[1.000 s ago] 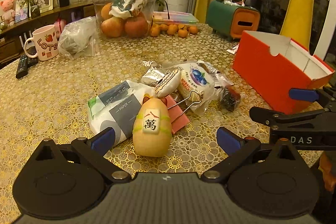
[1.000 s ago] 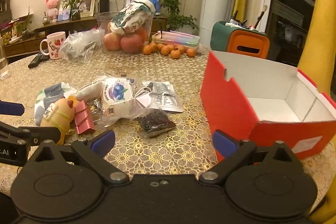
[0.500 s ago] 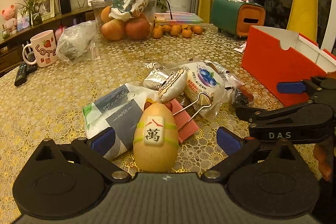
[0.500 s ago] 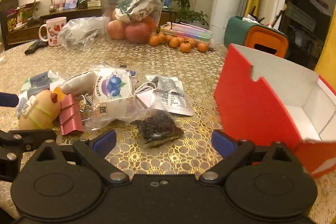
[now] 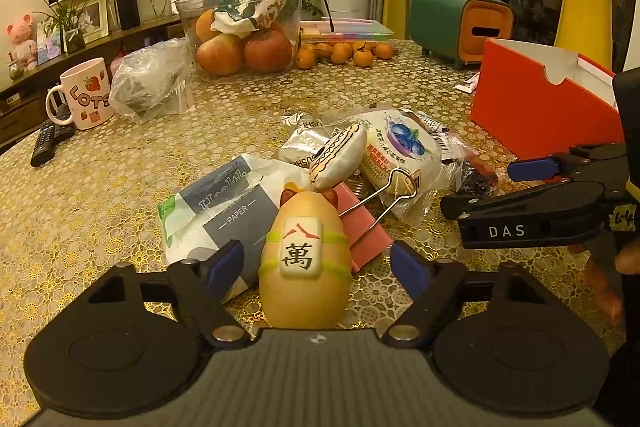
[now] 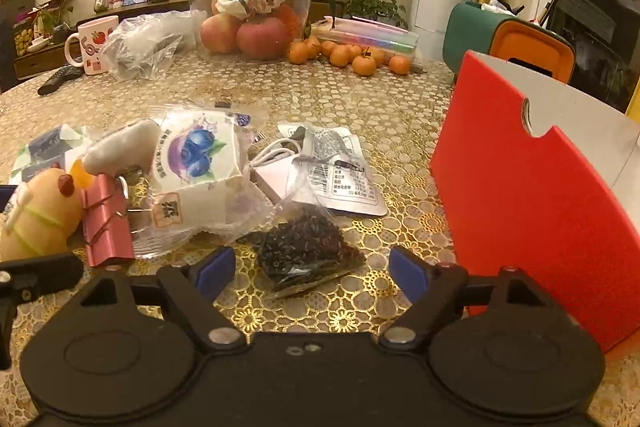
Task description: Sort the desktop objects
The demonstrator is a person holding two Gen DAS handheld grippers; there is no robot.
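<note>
My left gripper is open, its blue pads on either side of a yellow egg-shaped toy with a mahjong tile on it; gaps show on both sides. Behind the toy lie a pink binder clip, a tissue pack, a white plush and a blueberry snack pack. My right gripper is open, just in front of a small bag of dark beads. An open red box stands right of it. The toy also shows in the right wrist view.
A printed packet and a white cable lie behind the beads. Farther back are a fruit container, tangerines, a clear bag, a mug, a remote and a green-orange organiser.
My left gripper has moved forward until the egg toy sits between its pads. My right gripper has moved forward and left, closer to the bead bag.
</note>
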